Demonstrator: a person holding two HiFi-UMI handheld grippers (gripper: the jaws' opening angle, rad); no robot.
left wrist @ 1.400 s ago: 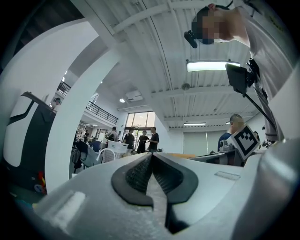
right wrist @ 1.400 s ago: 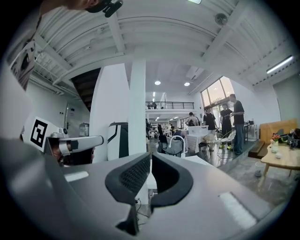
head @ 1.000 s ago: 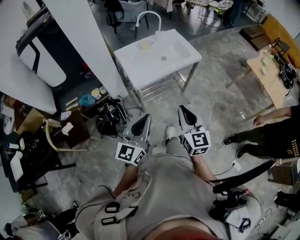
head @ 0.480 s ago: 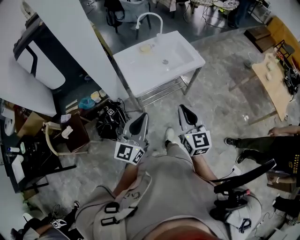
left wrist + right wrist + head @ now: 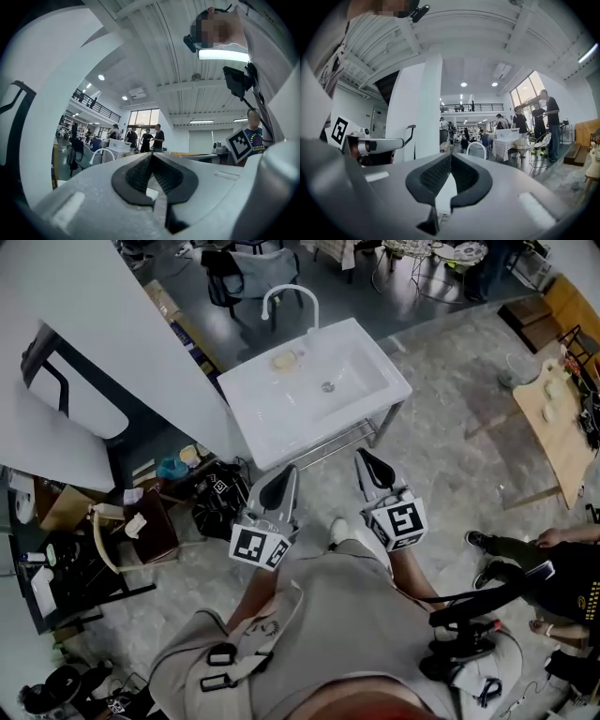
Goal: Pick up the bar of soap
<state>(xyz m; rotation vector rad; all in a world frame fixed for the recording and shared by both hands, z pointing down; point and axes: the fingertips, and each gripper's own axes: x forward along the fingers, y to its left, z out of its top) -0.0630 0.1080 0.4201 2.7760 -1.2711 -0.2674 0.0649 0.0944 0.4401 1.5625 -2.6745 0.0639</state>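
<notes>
The sink (image 5: 281,427) has drawn nearer as the person walks up, but the soap (image 5: 284,359) lies untouched beside the tap (image 5: 286,296), well ahead of the left gripper (image 5: 289,474) and right gripper (image 5: 364,457), both pressed together and empty.

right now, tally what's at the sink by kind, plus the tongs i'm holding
sink: 1
tap: 1
bar of soap: 1
drain: 1
tongs: 2 (left tongs, right tongs, both shut and empty)
total: 6
</notes>
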